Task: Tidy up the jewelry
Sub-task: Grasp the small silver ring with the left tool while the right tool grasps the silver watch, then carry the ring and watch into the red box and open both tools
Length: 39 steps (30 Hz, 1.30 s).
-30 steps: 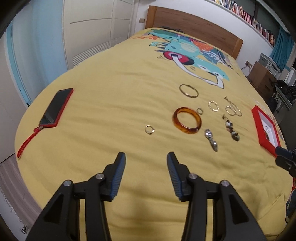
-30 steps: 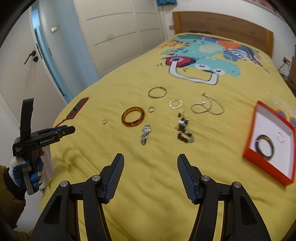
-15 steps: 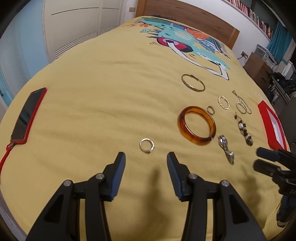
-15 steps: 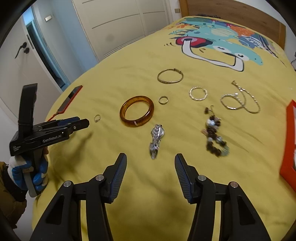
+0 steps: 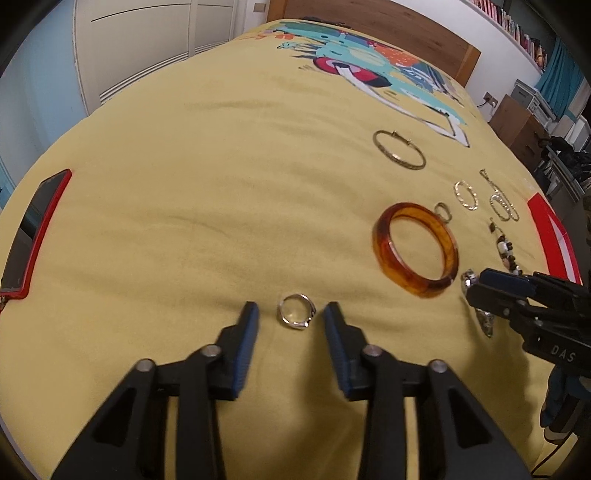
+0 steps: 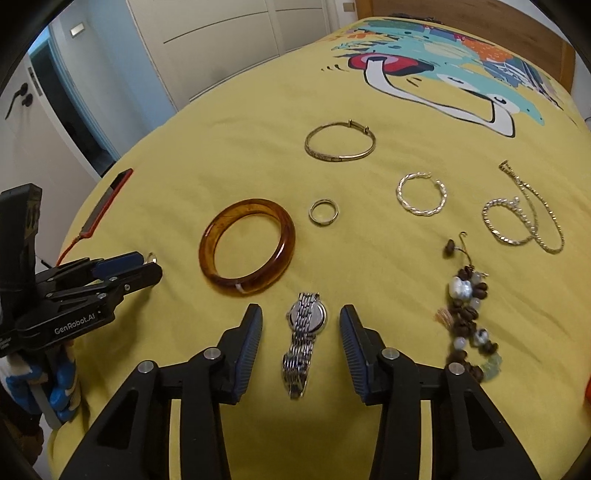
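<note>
Jewelry lies on a yellow bedspread. My left gripper is open, its fingers either side of a small silver ring. My right gripper is open, its fingers either side of a silver watch; it also shows in the left wrist view. An amber bangle lies between the two grippers. Beyond lie a thin gold bangle, a small ring, a twisted hoop, a chain with a hoop and a beaded piece.
A red-cased phone lies at the bed's left edge. A red box with a white lining sits at the right edge. White wardrobe doors and a wooden headboard stand beyond the bed. A desk and shelves stand at the right.
Both grippers have moved forward and down toward the bed. The left one now straddles the silver ring; the right one now straddles the watch. Both stay open.
</note>
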Motion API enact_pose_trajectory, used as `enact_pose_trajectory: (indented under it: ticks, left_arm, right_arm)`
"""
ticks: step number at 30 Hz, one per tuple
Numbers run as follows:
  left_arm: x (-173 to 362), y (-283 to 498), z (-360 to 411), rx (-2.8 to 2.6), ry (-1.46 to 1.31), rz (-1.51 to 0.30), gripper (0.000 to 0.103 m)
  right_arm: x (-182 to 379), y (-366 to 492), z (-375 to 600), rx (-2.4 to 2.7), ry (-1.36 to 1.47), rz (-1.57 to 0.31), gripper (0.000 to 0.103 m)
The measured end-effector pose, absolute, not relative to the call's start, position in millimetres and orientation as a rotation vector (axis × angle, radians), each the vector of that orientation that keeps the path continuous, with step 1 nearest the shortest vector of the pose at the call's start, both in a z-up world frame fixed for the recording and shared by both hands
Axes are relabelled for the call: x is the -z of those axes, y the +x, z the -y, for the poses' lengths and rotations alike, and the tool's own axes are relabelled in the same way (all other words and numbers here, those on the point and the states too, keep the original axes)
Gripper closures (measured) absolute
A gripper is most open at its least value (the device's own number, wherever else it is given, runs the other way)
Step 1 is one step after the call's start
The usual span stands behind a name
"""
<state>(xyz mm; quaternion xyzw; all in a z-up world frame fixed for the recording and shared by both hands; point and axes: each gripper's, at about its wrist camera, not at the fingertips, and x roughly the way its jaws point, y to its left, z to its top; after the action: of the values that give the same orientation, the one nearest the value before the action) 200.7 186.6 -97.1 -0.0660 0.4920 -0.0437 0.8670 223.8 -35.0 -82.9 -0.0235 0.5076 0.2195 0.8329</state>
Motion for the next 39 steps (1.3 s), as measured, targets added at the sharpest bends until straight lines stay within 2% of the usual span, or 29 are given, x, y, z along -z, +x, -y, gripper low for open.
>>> enact_pose_trajectory:
  ticks: [1, 5, 6, 21, 39]
  left_arm:
    - [98.7, 200.7, -186.7, 0.086, -0.139, -1.031, 0.084]
    - [99.2, 198.1, -184.8, 0.078, -0.128, -1.025, 0.084]
    - [98.4, 197.2, -183.4, 0.079, -0.121, -1.024, 0.084]
    - [59.7, 160.4, -174.6, 0.065, -0.124, -0.972, 0.084]
    - [1.7, 104.5, -92.8, 0.187, -0.08, -0.893, 0.084]
  right_arm:
    - [86.1, 225.3, 33.6, -0.464, -0.054, -1.08, 0.065]
    - [94.7, 228.1, 31.3, -0.461, -0.065, -1.087, 0.071]
    - [95.2, 228.3, 31.5, -0.462, -0.062, -1.086, 0.078]
    - [47.6, 181.4, 55.4, -0.495, -0.004, -1.007, 0.078]
    - [-7.4, 97.4, 128.9, -0.437, 0.052, -0.884, 0.078]
